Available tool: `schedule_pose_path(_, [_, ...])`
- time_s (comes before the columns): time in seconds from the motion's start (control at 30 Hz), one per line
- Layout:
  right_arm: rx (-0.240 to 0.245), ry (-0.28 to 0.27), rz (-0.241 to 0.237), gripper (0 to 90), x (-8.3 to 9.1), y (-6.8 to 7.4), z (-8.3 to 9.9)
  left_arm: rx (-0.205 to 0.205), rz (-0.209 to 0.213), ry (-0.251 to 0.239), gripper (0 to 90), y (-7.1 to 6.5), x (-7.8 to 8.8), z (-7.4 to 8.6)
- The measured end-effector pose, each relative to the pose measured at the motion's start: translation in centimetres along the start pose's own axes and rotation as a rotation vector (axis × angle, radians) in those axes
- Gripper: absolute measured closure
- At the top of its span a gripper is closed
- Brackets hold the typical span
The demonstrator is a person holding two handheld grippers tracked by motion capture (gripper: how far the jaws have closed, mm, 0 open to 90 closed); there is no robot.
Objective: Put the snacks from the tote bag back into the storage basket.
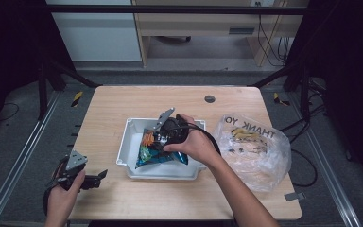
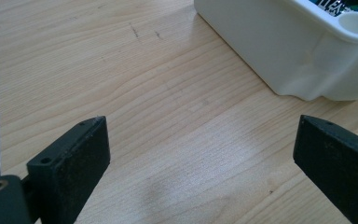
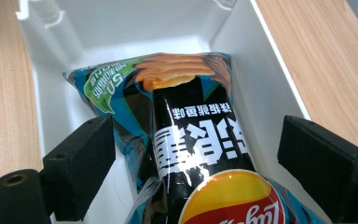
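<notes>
Right gripper view: right gripper [image 3: 191, 158] hung wide open over blue-black crisp packet [image 3: 191, 135] in white plastic tub [image 3: 270, 93], gripping nothing; left gripper [image 2: 200, 163] gaped empty.

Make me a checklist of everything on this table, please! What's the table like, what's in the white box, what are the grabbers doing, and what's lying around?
Surface: wooden table, bare in front of the left gripper.
Job's things: chip bag lying inside the white bin.
Clutter: clear plastic bag printed with "THANK YOU", right of the bin.
Grippers: right gripper over the bag, jaws open on either side of it; left gripper open, near the table's front left corner.
Cables: black cable trailing from the right gripper.
Surroundings: grey floor, wooden desk behind.
</notes>
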State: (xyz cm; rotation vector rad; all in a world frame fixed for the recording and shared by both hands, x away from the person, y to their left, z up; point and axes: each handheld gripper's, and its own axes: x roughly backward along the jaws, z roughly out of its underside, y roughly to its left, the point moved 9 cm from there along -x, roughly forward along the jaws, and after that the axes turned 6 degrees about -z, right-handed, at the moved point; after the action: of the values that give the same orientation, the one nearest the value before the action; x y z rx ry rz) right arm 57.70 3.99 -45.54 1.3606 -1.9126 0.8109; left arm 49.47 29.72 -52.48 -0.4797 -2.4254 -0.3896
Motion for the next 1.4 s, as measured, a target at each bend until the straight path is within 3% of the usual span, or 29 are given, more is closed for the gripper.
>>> schedule_pose_path(0.63, [-0.06, -0.091, 0.064, 7.8, 3.0, 1.6, -1.3, -0.009, 0.004, -0.001, 3.2, -0.3, 0.4, 0.1])
schedule_pose_path(1.17, [-0.098, -0.169, 0.127, 8.4, 5.4, 2.1, -1.7, -0.016, 0.005, 0.003, 3.2, -0.4, 0.3, 0.2])
schedule_pose_path(1.4, [-0.1, -0.201, 0.124, 8.2, 6.1, 2.7, -2.1, -0.014, 0.004, 0.003, 3.2, -0.4, 0.3, 0.2])
